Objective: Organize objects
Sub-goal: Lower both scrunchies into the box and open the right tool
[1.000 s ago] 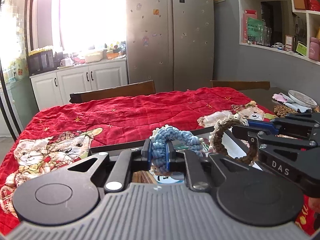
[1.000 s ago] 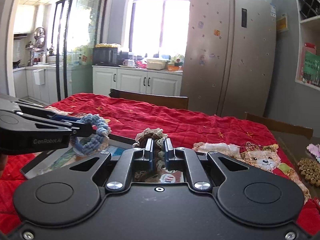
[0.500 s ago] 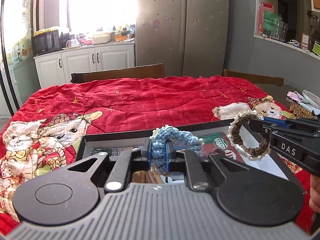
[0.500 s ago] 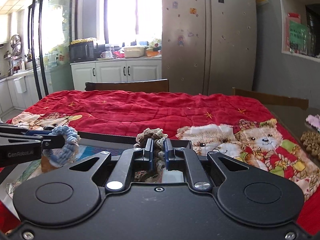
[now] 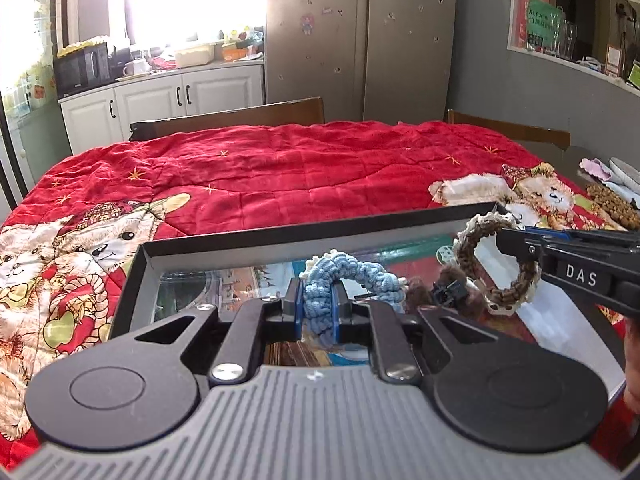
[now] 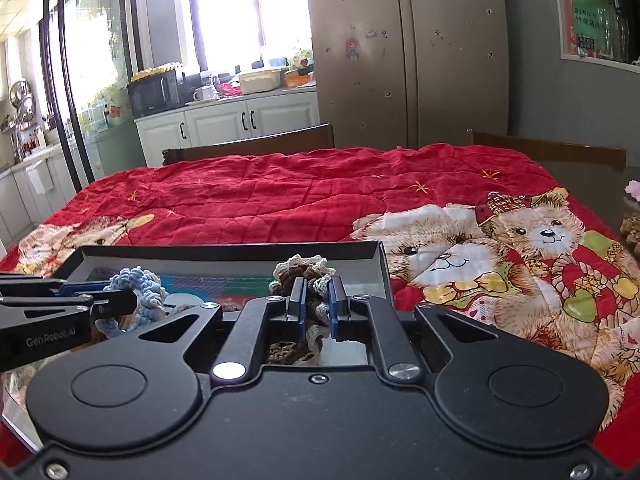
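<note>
Blue ring (image 5: 320,304) clenched in left gripper (image 5: 318,314) fingers, held above tray (image 5: 280,242), likely for drop-in. Brown ring (image 6: 310,308) gripped by right gripper (image 6: 316,308) over tray's right half, apart from blue. Tray rests on red-clothed surface (image 5: 280,168).

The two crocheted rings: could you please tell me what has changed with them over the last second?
Both grippers have come down toward the black tray. The blue crocheted ring and the brown crocheted ring now hang low over its inside rather than above its rim. Neither was released: the left gripper and the right gripper stay clamped.
</note>
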The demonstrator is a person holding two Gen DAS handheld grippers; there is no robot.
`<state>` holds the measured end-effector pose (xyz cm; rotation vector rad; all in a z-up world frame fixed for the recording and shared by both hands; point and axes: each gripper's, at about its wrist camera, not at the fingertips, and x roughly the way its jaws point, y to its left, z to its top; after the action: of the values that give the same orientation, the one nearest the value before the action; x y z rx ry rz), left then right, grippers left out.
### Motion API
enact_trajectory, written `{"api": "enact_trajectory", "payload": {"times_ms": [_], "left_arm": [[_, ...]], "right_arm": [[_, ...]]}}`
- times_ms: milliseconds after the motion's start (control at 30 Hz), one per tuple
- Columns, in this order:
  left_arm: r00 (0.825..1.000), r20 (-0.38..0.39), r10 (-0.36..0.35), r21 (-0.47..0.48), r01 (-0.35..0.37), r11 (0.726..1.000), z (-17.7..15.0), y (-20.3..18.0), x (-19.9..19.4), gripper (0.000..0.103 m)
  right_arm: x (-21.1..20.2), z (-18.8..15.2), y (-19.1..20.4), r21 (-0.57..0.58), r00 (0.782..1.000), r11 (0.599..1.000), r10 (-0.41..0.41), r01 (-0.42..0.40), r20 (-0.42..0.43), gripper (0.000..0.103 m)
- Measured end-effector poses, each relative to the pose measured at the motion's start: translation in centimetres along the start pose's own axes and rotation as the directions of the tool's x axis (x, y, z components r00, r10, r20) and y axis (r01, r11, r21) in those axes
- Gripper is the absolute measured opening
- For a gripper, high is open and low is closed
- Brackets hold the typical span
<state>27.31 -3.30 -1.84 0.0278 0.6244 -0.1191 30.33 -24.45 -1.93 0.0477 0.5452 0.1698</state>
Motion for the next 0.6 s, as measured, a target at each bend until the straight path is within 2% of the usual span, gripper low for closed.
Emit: {"api": "enact_trajectory", "payload": {"times_ms": [600], "left_arm": [[0.998, -0.055, 0.011, 0.035, -0.009, 0.999, -0.5, -0.6, 1.1, 0.018]], "right_arm": [[1.5, -0.5, 0.4, -0.022, 0.996, 1.000, -0.016, 0.014, -0.092, 0.011]]}}
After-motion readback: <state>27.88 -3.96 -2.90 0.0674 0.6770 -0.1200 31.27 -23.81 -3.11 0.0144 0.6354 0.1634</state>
